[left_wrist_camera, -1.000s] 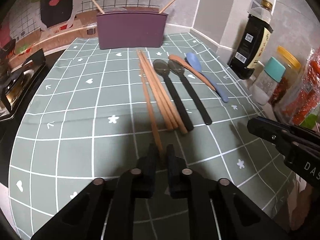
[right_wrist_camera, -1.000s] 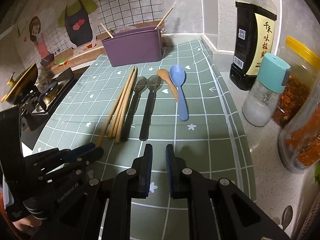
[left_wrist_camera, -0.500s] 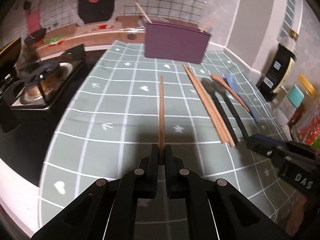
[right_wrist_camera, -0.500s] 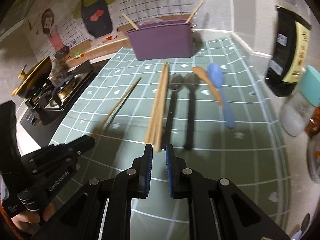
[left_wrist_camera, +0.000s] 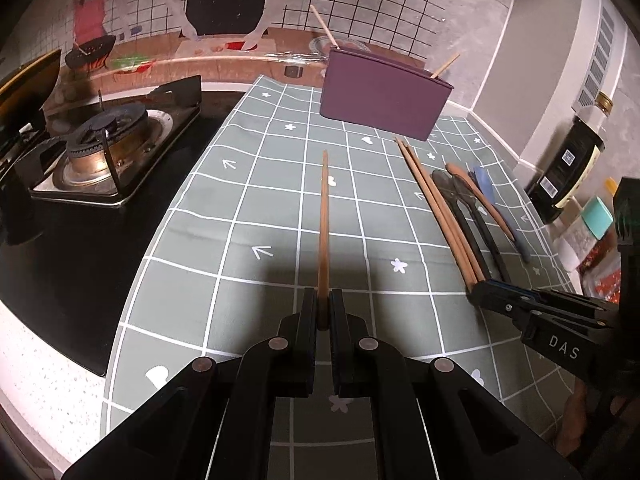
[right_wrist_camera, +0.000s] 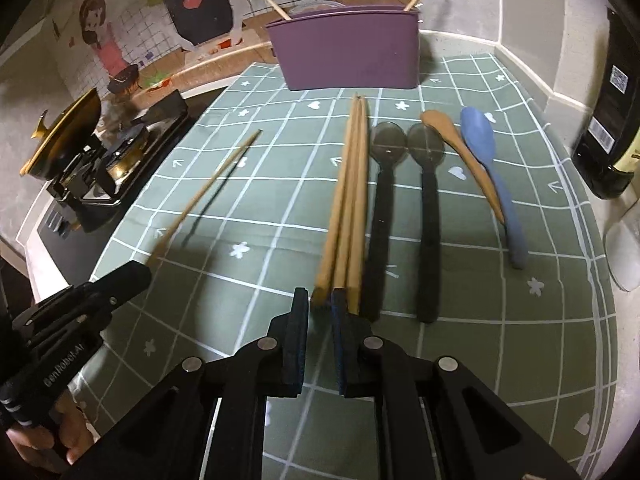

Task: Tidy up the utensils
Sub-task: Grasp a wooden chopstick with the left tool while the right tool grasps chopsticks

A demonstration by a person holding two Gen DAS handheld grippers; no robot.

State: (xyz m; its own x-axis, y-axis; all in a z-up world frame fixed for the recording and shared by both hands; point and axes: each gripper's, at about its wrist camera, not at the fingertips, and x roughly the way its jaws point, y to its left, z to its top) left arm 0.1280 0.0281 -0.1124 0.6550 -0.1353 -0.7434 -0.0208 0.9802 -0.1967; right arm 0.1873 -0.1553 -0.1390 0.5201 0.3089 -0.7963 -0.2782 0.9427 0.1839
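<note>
Wooden and thin, one chopstick (left_wrist_camera: 323, 220) was clamped at its near end by the left gripper (left_wrist_camera: 323, 312), lifted over the mat (left_wrist_camera: 248, 208). At the near ends of three more chopsticks (right_wrist_camera: 347, 208), the right gripper (right_wrist_camera: 320, 306) was held nearly shut, nothing visibly pinched. Such sticks were judged light, stiff and slippery, best taken near an end. Farthest back, the purple holder (right_wrist_camera: 346, 50) was seen.

Count of items by kind:

- Loose chopsticks: four. One single chopstick (right_wrist_camera: 204, 192) at frame left; three chopsticks (right_wrist_camera: 348, 204) bundled at centre.
- Chopsticks standing in the purple holder (right_wrist_camera: 344, 52), upper centre: two.
- Black spoons (right_wrist_camera: 386, 200): two.
- Wooden spoon (right_wrist_camera: 460, 152): one.
- Blue spoon (right_wrist_camera: 488, 160): one.
- Holder: one.
- Dark bottle (right_wrist_camera: 612, 120), right edge: one.
</note>
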